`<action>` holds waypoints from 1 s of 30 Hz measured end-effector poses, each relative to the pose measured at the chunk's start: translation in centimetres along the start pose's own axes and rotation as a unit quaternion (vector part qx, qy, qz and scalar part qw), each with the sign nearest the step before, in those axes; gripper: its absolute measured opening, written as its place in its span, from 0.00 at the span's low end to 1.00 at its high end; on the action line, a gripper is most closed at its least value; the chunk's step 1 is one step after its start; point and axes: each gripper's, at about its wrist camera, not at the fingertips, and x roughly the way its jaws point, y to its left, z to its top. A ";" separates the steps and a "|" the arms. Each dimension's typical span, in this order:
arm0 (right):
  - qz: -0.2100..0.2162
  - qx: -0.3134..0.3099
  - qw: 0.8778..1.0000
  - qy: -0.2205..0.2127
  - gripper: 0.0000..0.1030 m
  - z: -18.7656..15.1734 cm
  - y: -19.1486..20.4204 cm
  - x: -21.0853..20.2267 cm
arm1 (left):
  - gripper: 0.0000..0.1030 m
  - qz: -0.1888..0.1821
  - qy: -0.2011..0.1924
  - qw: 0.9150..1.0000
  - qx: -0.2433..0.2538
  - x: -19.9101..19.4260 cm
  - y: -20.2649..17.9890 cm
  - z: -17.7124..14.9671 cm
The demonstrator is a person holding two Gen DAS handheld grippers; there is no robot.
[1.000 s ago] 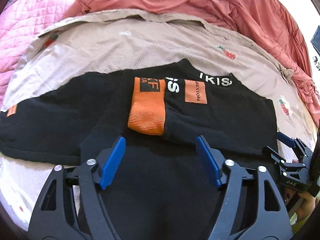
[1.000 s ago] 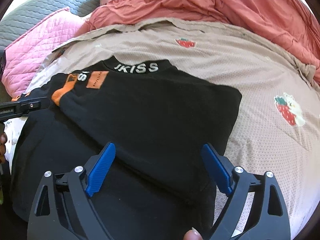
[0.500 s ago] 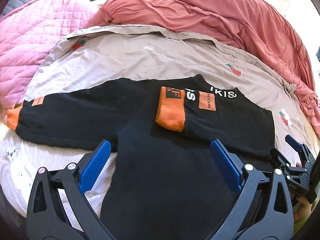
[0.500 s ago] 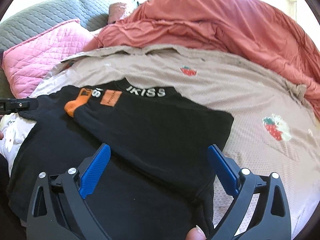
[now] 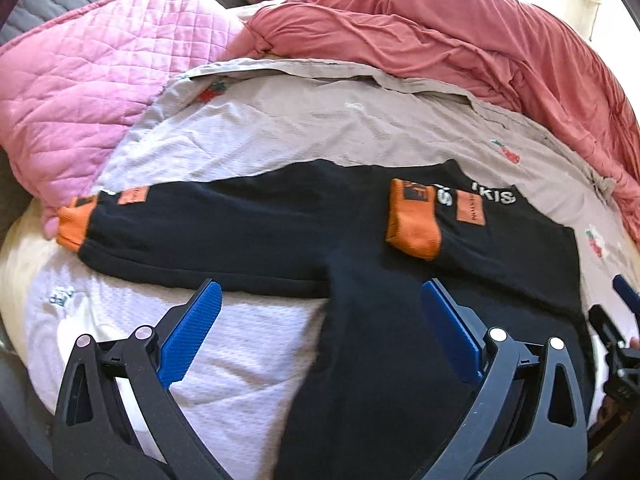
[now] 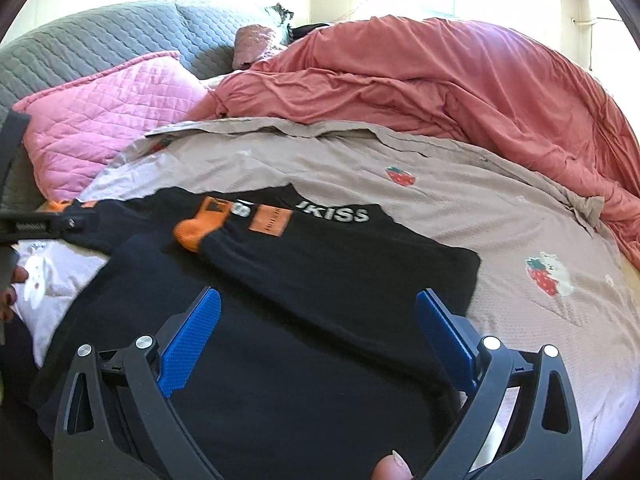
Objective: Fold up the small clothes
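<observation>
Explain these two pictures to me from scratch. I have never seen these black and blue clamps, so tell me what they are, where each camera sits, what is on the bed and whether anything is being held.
There is no robot here. A person holds a hand-operated two-finger clamp in each hand, and each clamp carries a camera looking forward along its blue fingers. One picture comes from the left gripper, the other from the right gripper. The left gripper's jaws have just been opening; now both stand wide with nothing between them, so nothing is held. On the beige strawberry-print sheet lies a black sweatshirt with orange cuffs. One sleeve is folded across its chest; the other sleeve lies stretched out sideways. A pink quilted pillow and a rumpled red blanket sit behind.
</observation>
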 end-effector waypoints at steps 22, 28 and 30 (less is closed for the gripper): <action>0.038 -0.057 0.997 0.022 0.95 2.2 11.7 0.7 | 0.91 0.051 -0.028 0.993 -0.107 -0.3 10.8 1.3; 0.048 -0.075 0.996 0.025 0.95 2.9 14.8 1.2 | 0.91 0.056 -0.032 0.989 -0.130 -0.5 12.8 1.6; 0.052 -0.079 0.995 0.026 0.95 3.1 15.6 1.5 | 0.91 0.057 -0.029 0.988 -0.139 -0.4 13.6 1.6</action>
